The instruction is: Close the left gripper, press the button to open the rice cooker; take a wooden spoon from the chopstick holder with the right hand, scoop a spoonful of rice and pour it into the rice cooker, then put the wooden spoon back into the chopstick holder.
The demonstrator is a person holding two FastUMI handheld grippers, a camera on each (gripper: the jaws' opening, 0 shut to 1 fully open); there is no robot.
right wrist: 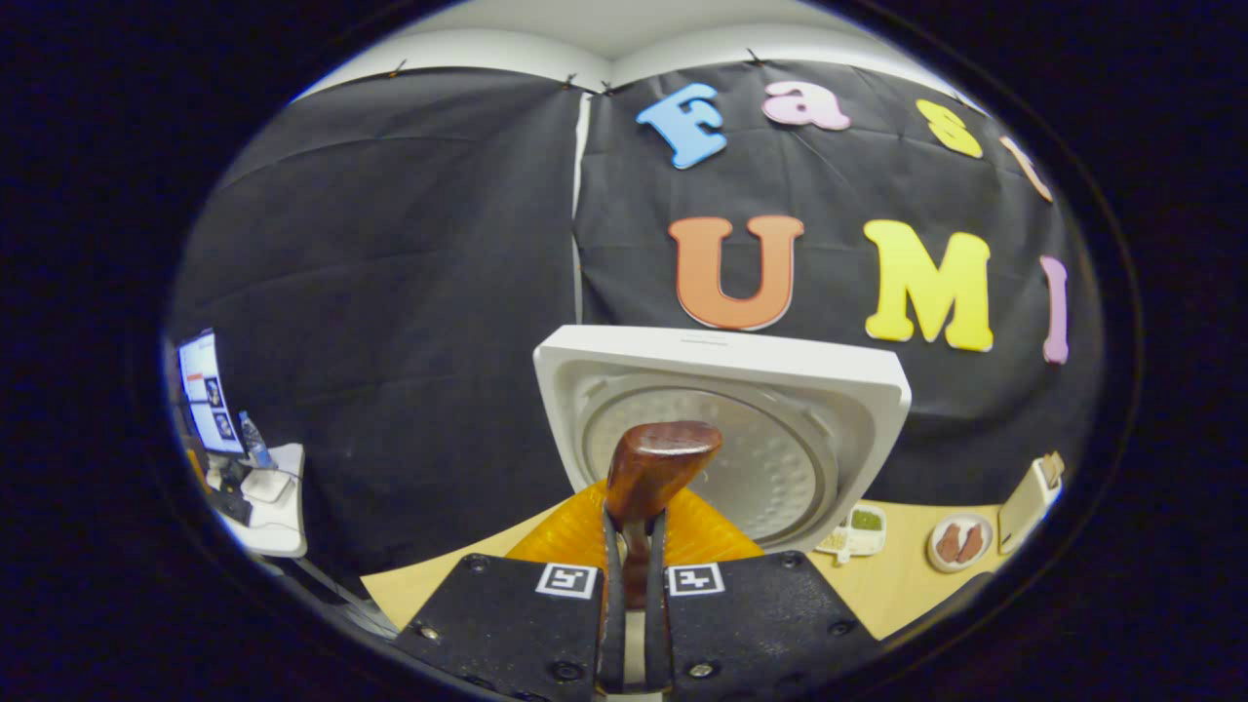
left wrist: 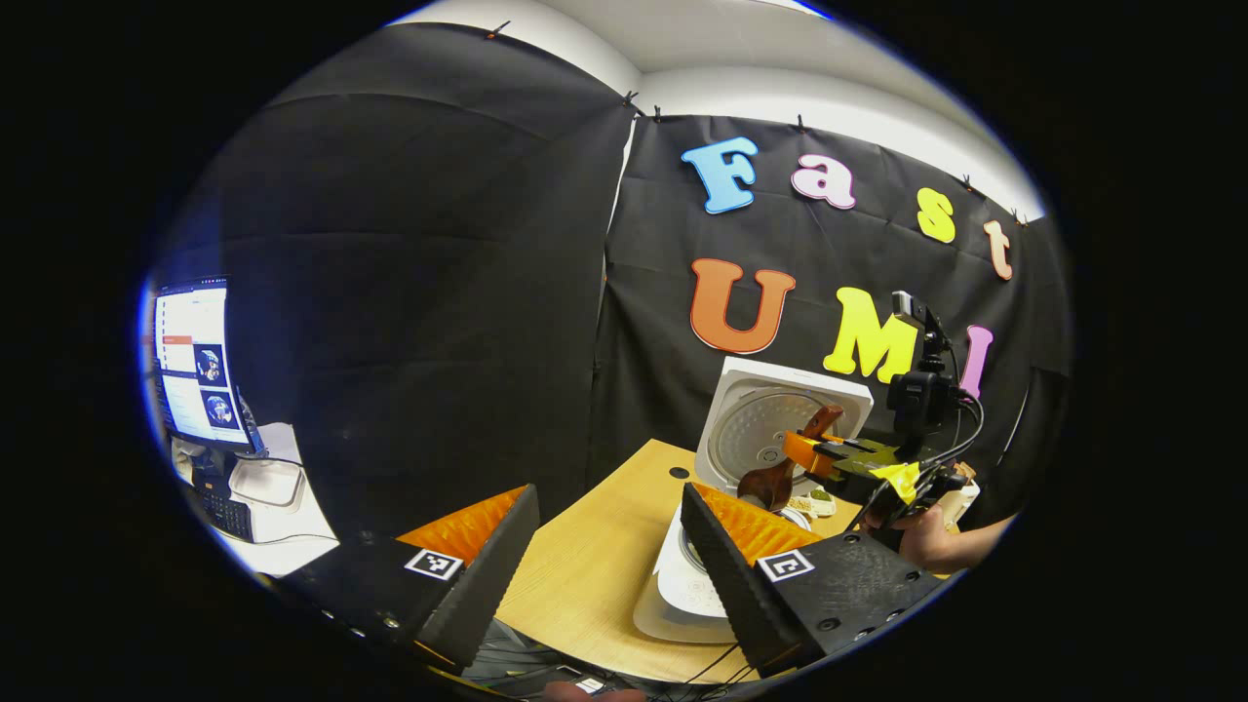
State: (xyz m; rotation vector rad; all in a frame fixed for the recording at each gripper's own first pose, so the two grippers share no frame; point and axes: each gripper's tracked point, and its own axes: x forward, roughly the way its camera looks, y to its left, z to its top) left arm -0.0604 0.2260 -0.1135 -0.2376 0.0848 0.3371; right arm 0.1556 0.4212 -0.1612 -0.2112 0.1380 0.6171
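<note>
Left gripper [left wrist: 609, 556] – fingers spread wide, nothing between them, over the near edge of the desk [left wrist: 585, 565]. Right gripper [right wrist: 634, 585] – fingers pressed onto the wooden spoon [right wrist: 653, 473], bowl raised before the rice cooker's [left wrist: 682, 585] upright open lid [right wrist: 721, 439]. A hand [left wrist: 926, 541] holds this gripper. Small dishes [right wrist: 960, 541] lie toward the desk's far right edge. No legible brand marking on the cooker.

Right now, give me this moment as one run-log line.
lid: open, upright | right gripper: shut on wooden spoon, at rice cooker | left gripper: open, holding nothing | spoon contents: cannot tell
</note>
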